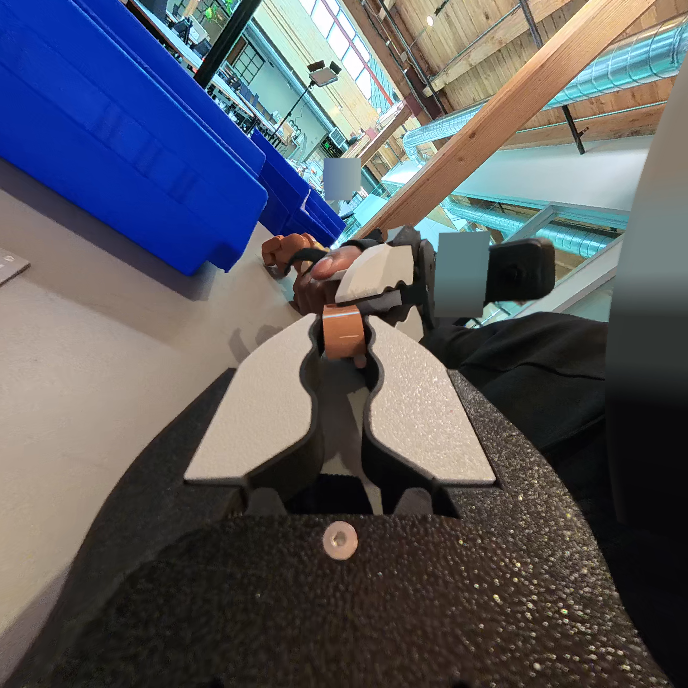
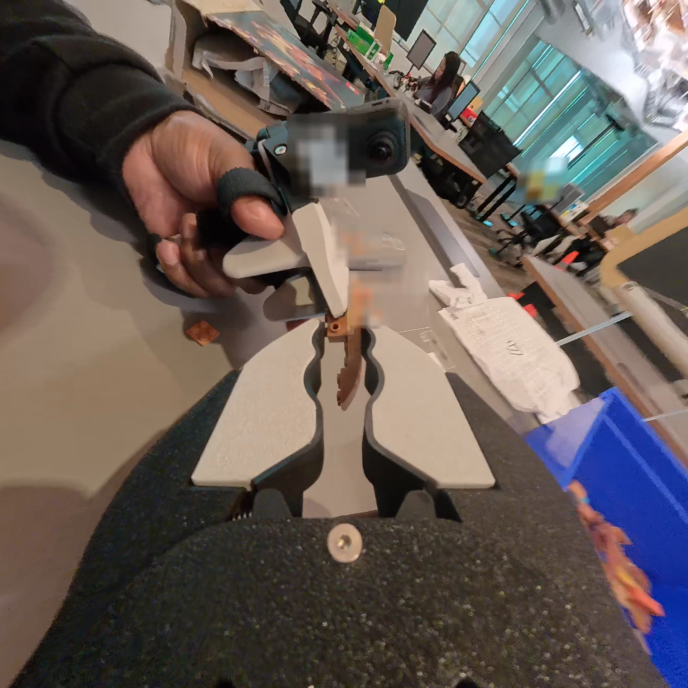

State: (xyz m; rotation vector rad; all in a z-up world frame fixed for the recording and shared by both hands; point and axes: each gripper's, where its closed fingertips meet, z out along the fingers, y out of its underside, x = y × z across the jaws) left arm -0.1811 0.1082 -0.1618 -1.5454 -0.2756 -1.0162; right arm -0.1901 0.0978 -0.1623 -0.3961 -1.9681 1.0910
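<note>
While your left gripper clamps an orange-brown brick piece, your right gripper pinches a dark brown toothed piece; both tips nearly touch, mid-joining apparently. A small brown plate lies left of them.

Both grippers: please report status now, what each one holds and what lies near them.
Left gripper shut on orange-brown brick piece. Right gripper shut on brown toothed piece. Tips meeting above table. Small brown plate loose nearby; blue bins behind.
</note>
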